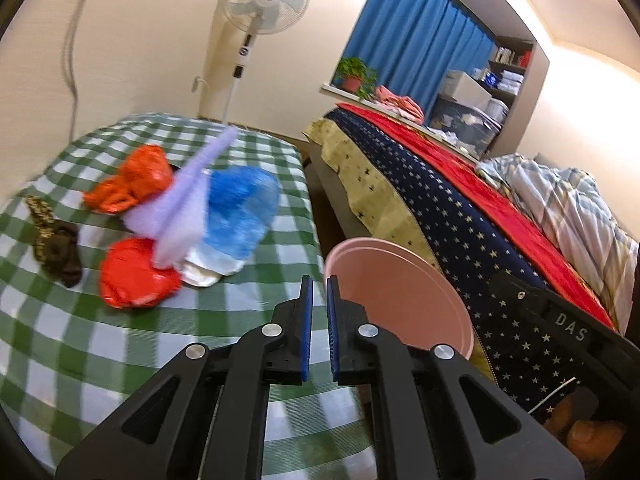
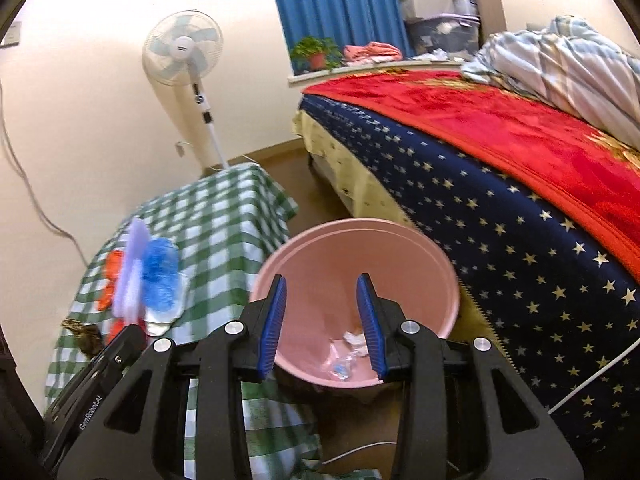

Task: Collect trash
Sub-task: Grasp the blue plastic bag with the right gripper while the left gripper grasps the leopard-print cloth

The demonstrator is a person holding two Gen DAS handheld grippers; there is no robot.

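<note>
- Trash, left wrist view: crumpled orange bags (image 1: 136, 182), a lilac piece (image 1: 180, 204) and a blue bag (image 1: 240, 208) lie heaped together on the green checked table (image 1: 100, 340). A dark scrap (image 1: 56, 244) sits just beside them. The left gripper (image 1: 319, 328) is nearly closed, nothing between its blue pads. The pink bin (image 1: 404, 300) stands past the table edge, beside the bed (image 1: 460, 216).
- Right wrist view: the right gripper (image 2: 322, 328) hangs above the pink bin (image 2: 320, 256), jaws apart and empty. Small clear and white wrappers (image 2: 348, 354) lie at the bin's bottom. The table heap (image 2: 156, 280) is blurred.

"DAS" on right hand-held gripper (image 1: 572, 326), "GenRobot.AI" on left hand-held gripper (image 2: 90, 408)
</note>
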